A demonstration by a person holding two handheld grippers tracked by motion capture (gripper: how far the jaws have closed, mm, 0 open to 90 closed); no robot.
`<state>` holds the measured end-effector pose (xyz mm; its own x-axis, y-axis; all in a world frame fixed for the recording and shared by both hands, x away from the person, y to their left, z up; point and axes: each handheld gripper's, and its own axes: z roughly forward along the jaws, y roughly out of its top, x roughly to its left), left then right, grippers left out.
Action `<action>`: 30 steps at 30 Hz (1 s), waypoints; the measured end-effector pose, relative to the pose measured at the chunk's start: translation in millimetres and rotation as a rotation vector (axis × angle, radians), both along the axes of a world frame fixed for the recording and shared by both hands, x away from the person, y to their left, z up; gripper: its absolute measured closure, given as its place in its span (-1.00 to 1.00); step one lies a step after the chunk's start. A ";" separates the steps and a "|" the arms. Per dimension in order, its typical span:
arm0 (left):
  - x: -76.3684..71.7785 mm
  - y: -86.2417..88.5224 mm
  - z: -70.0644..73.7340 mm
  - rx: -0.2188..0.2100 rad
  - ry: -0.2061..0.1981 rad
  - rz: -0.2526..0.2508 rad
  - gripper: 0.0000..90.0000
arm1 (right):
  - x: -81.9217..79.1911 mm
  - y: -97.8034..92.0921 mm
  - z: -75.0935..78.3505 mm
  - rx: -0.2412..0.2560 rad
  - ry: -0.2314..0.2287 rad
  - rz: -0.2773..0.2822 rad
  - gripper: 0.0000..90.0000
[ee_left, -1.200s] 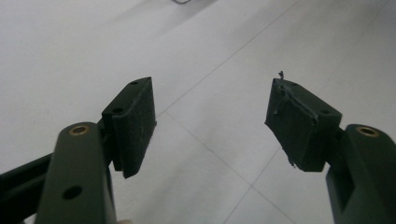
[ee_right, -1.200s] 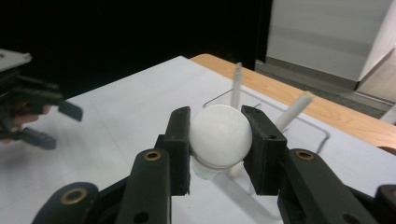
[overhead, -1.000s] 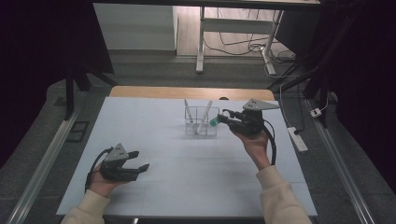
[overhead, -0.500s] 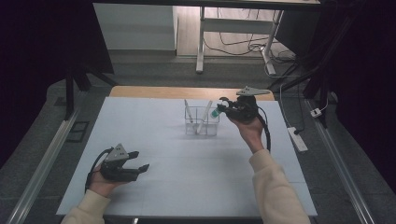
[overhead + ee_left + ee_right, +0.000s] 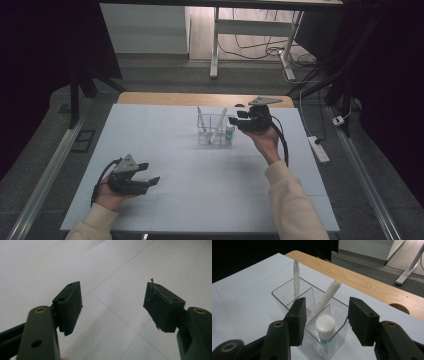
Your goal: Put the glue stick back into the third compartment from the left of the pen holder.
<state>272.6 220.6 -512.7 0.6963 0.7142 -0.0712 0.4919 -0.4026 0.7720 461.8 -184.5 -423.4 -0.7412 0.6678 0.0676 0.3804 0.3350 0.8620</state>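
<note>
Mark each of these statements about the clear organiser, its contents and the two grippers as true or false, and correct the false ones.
1. The small white-capped bottle stands inside the clear organiser. True.
2. The right gripper is clamped on the bottle. False: its jaws stand open, apart from the cap.
3. Two white pens lean in the organiser. True.
4. The left gripper holds a pen. False: it is open with nothing between its jaws.

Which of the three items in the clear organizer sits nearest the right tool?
The short white-capped bottle, directly between the right tool's open jaws. The two white pens stand in compartments farther back, taller and leaning.
</note>
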 end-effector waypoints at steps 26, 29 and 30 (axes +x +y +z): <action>3.8 1.4 -1.2 -0.004 0.006 0.018 -0.33 | -102.5 -75.4 -41.3 -0.035 0.020 0.050 0.00; 4.1 1.5 -1.2 -0.005 0.006 0.018 -0.33 | -112.3 -84.5 -47.8 -0.048 0.031 0.042 0.00; 4.3 1.5 -1.2 -0.005 0.006 0.018 -0.33 | -114.9 -87.1 -49.4 -0.045 0.034 0.041 0.00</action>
<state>276.8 222.0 -513.9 0.6827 0.7264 -0.0795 0.5040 -0.3893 0.7710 346.9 -271.6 -472.8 -0.7661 0.6396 0.0637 0.3940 0.3890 0.8327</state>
